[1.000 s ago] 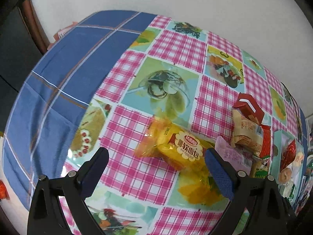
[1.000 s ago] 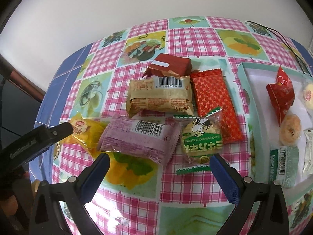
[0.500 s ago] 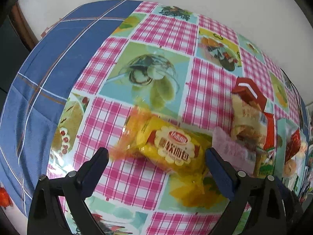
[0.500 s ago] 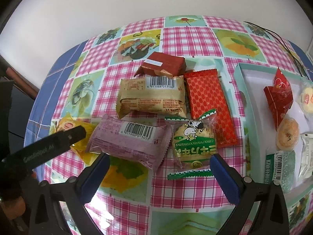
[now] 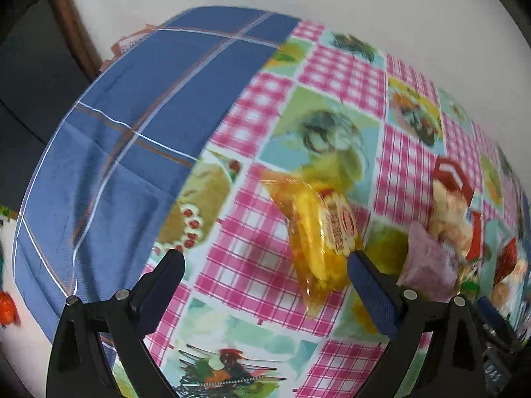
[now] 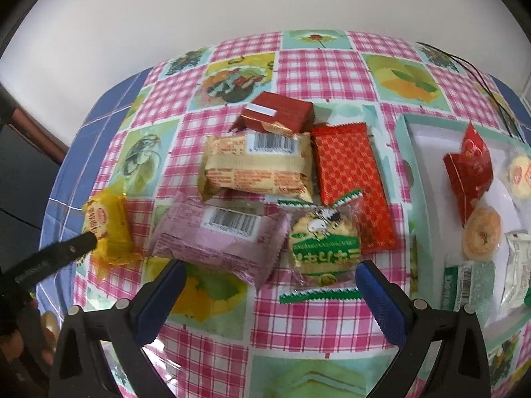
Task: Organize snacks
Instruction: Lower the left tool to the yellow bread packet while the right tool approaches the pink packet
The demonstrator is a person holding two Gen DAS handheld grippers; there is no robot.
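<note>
Both claws gape wide: left gripper point(image 5: 264, 270) touches the yellow snack packet point(image 5: 318, 232); right gripper point(image 6: 268, 277) hovers. The tray point(image 6: 419, 179), far right, holds a red packet point(image 6: 469, 169) and round pastries point(image 6: 481, 233).

My left gripper point(image 5: 265, 273) faces open tablecloth point(image 5: 245, 248) between its fingers; the yellow packet point(image 5: 318, 232) crowds the right finger. Ahead of my right gripper point(image 6: 267, 280), pink packet point(image 6: 219, 235) and green packet point(image 6: 323, 242) block passage.

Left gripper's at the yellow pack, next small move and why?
Probably shift the left gripper right to centre on the yellow snack pack, then close. Its jaws are open, and the pack lies against the right finger rather than midway between them, so closing now would likely catch only its edge.
</note>
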